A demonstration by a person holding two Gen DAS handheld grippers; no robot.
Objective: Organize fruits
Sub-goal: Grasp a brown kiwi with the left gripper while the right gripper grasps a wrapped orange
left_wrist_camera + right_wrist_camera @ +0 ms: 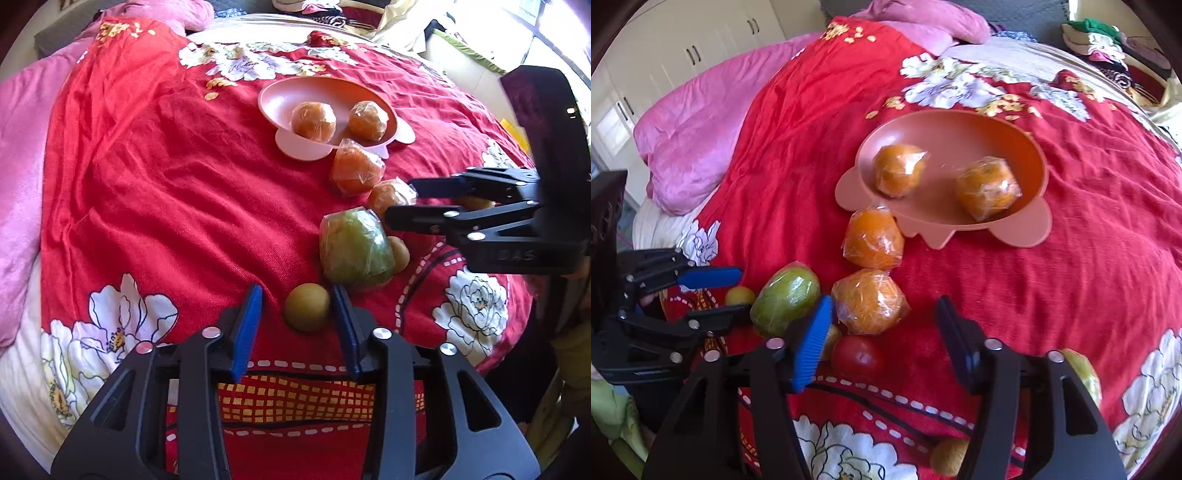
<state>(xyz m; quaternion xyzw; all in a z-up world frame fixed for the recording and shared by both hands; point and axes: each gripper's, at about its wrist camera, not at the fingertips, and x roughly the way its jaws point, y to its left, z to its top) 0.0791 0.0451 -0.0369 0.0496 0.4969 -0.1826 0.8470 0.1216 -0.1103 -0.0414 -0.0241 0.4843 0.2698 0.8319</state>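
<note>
Two tongs (295,317) (882,343), four wrapped oranges (873,238)

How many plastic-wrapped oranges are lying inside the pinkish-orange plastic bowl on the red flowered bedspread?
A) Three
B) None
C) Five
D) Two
D: two plastic-wrapped oranges lie inside the pinkish-orange plastic bowl; two more wrapped oranges sit outside it on the red flowered bedspread.

right gripper (882,332) jaws apart over a wrapped orange (868,301) and red fruit (857,357). pink bowl (1030,147) far, two wrapped oranges inside. left gripper (727,295) at left around a small yellow fruit (739,295).
</note>
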